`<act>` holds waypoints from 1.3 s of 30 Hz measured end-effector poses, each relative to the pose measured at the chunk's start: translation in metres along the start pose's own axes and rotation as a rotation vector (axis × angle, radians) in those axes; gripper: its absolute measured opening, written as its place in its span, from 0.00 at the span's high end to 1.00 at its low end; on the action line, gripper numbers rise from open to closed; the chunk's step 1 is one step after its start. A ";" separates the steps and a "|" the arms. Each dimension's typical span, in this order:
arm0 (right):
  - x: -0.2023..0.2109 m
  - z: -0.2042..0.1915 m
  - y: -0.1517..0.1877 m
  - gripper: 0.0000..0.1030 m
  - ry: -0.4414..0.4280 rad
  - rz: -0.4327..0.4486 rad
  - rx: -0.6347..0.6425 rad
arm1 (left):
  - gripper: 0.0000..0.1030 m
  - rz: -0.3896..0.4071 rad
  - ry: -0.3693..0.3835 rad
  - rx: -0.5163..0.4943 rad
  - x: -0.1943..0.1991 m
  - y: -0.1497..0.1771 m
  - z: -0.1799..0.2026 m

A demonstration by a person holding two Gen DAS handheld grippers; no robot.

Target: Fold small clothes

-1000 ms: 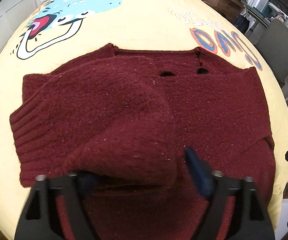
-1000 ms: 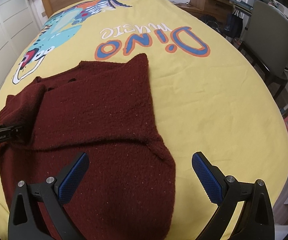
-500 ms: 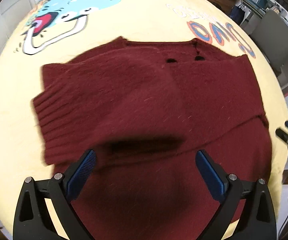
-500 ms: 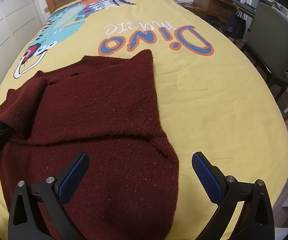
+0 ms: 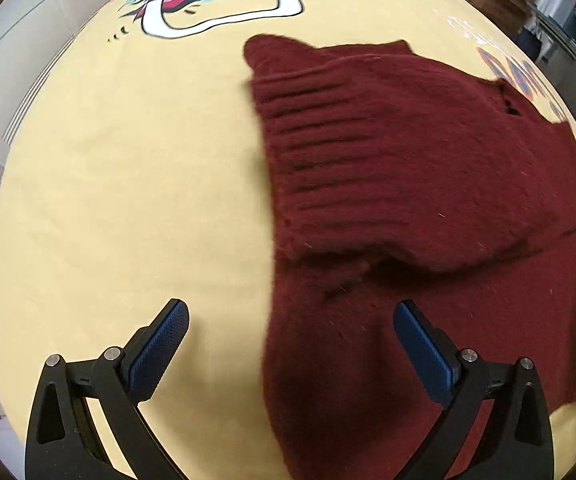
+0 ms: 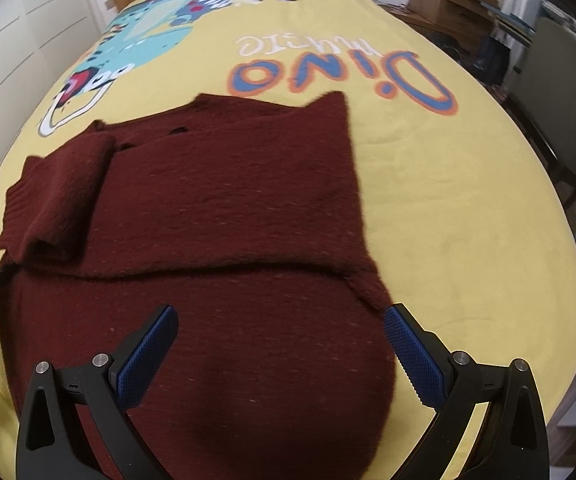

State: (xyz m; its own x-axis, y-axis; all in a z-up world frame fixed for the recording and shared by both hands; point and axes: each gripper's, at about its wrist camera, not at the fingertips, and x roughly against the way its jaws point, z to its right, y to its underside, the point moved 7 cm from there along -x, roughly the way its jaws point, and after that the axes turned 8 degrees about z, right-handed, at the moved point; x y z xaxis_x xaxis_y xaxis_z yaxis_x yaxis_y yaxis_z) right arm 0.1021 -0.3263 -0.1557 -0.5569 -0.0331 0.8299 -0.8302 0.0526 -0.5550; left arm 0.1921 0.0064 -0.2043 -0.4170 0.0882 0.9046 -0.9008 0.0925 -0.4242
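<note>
**Sleeves in, body fold to come**

Sweater (image 6: 224, 216), dark red knit, lies flat on the yellow bedspread (image 6: 467, 208) with its neck toward the headboard and its hem toward the grippers. Both sleeves are laid across the chest: the ribbed cuff (image 5: 327, 152) sits on the left side, and a straight crease runs across the body where the right sleeve ends. That squares the garment into a narrow block, likely so the body can then be folded in one go.

The left gripper (image 5: 288, 348) has its jaws spread wide with nothing between the pads; one finger is over bare bedspread, the other over the knit, so it straddles the sweater's left edge below the cuff. The right gripper (image 6: 280, 348) is likewise spread wide and empty, hanging over the lower body, its right finger near the sweater's right edge.

Both point steeply down at matching spots on opposite sides, which suggests the next step is a two-handed pinch of the lower part to carry the hem up toward the neck. The thick, fuzzy knit should hold its fold but may drag the loose cuff.
</note>
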 end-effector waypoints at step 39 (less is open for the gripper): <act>-0.043 -0.274 -0.035 0.01 -0.265 -0.114 0.738 | 0.83 -0.032 0.238 0.176 -0.011 0.001 -0.033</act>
State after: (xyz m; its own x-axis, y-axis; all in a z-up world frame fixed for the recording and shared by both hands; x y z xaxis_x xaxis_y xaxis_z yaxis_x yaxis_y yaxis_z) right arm 0.1623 -0.0530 -0.1567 -0.3782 -0.2396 0.8942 -0.6332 -0.6377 -0.4387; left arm 0.1996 0.0383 -0.2166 -0.3668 0.3196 0.8736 -0.9288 -0.0730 -0.3633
